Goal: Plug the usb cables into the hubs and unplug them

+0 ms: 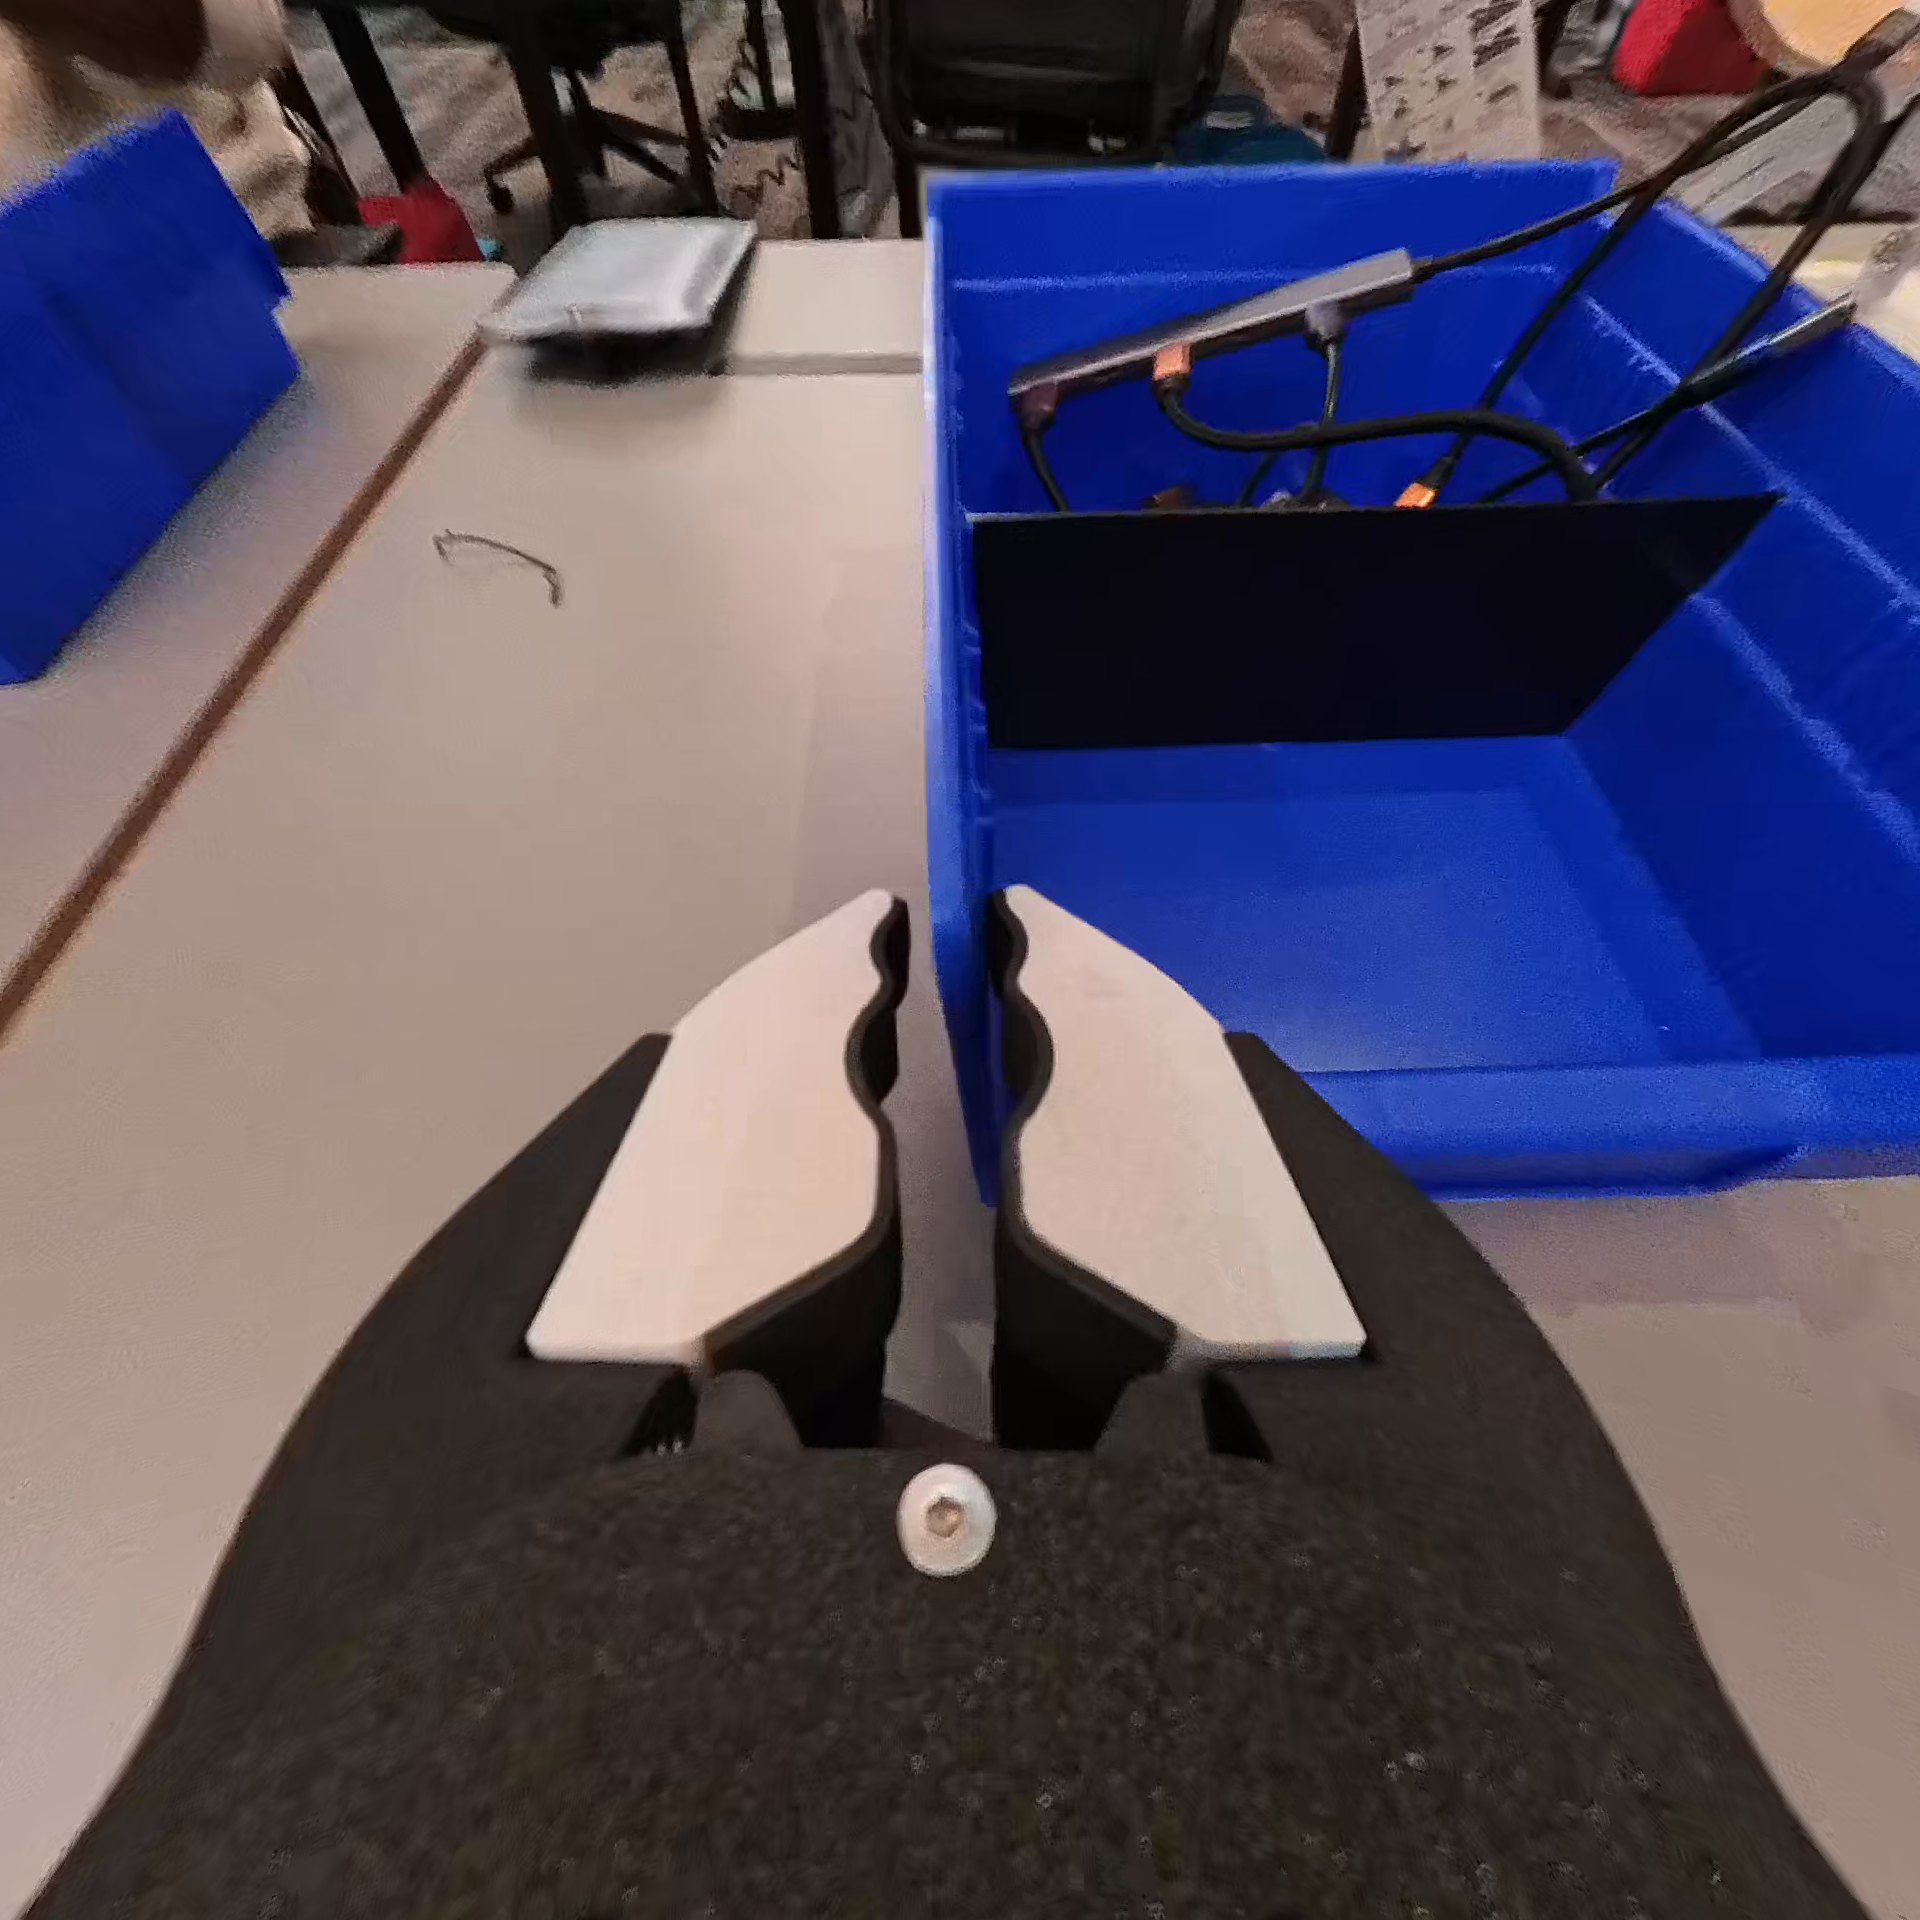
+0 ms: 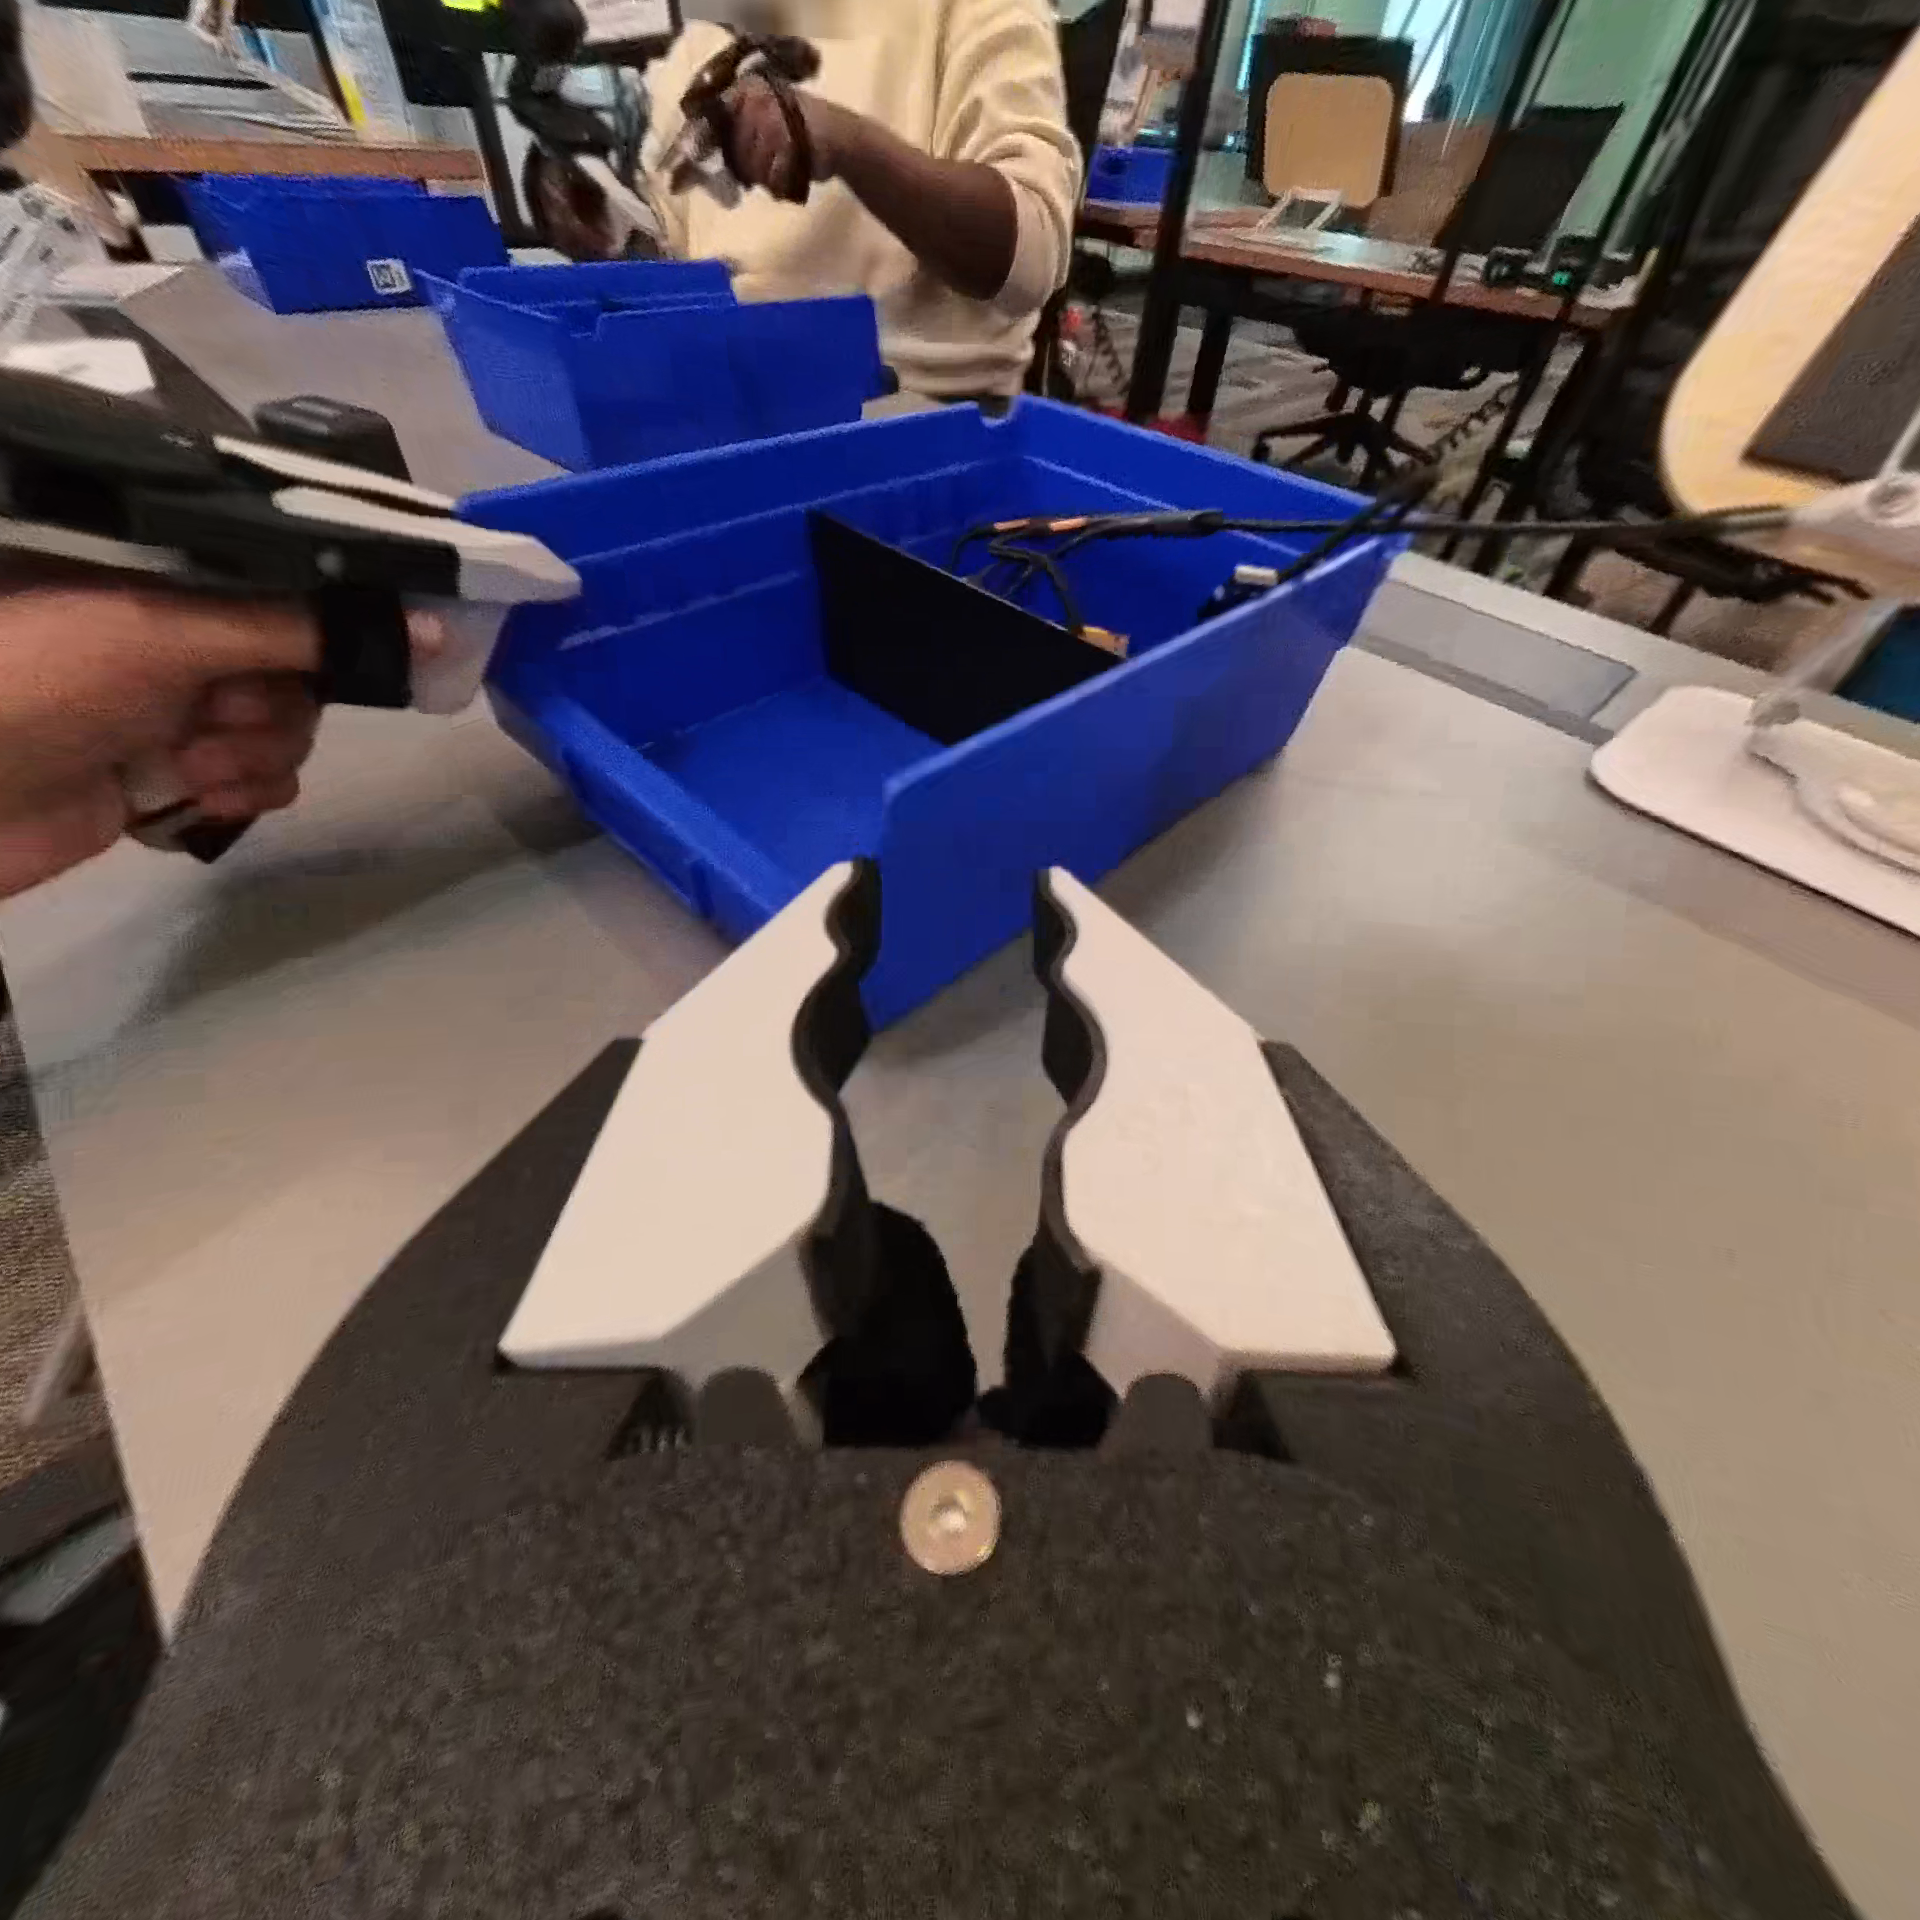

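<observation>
A blue bin (image 1: 1558, 1122) stands on the grey table, split by a black divider (image 1: 1299, 623). Its near compartment is empty. The far one holds a grey hub with black cables (image 1: 1226, 332) that trail out over the right rim. My left gripper (image 1: 945, 914) is empty, its jaws a narrow gap apart, just before the bin's near left corner. My right gripper (image 2: 956, 883) is open and empty, close to a near corner of the bin (image 2: 1091, 810). The right wrist view also shows the divider (image 2: 935, 644), the cables (image 2: 1091, 530) and the left gripper (image 2: 520, 566) by the bin's left rim.
Another blue bin (image 1: 125, 395), a flat grey device (image 1: 623, 281) and a bent wire (image 1: 499, 561) lie to the left. In the right wrist view, more blue bins (image 2: 665, 364) stand behind, a person in a cream top (image 2: 935, 208) sits beyond, and a white stand base (image 2: 1745, 790) is at right. About 25 centimetres separates my left fingertips from my right.
</observation>
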Motion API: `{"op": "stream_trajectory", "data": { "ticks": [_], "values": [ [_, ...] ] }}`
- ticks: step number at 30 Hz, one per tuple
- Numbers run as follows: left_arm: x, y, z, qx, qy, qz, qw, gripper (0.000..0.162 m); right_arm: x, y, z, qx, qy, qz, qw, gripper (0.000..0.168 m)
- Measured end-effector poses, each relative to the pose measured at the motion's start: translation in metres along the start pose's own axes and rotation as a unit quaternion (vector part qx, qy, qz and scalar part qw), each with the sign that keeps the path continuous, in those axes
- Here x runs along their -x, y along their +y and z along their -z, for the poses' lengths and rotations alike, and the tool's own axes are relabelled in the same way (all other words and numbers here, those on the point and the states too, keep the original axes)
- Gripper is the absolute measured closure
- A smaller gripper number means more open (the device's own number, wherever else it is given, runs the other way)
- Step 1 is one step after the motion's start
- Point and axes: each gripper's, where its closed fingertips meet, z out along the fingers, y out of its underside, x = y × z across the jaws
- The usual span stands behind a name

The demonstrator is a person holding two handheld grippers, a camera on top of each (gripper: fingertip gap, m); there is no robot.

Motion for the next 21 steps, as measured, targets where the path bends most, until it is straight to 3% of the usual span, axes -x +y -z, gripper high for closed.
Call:
{"op": "stream_trajectory", "data": {
  "ticks": [3, 7, 10, 17, 21],
  "values": [
    [-0.003, -0.022, 0.014, -0.059, -0.025, -0.023, 0.998, 0.144, -0.042, 0.008, 0.053, -0.015, 0.031, 0.025, 0.999, 0.136],
    [-0.015, -0.051, 0.04, -0.135, -0.054, -0.025, 0.989, 0.145, -0.125, 0.027, 0.126, 0.0, 0.143, 0.02, 0.99, 0.132],
    [-0.05, -0.059, 0.054, -0.157, -0.005, -0.023, 0.987, 0.143, -0.181, 0.03, 0.184, -0.006, 0.208, -0.001, 0.978, 0.127],
    [-0.134, -0.032, 0.063, -0.1, 0.123, 0.047, 0.986, 0.139, -0.282, 0.071, 0.318, -0.014, 0.371, -0.044, 0.928, 0.131],
    [-0.149, -0.023, 0.064, -0.084, 0.147, 0.046, 0.984, 0.139, -0.298, 0.07, 0.341, -0.047, 0.379, -0.106, 0.918, 0.144]
  ]
}}
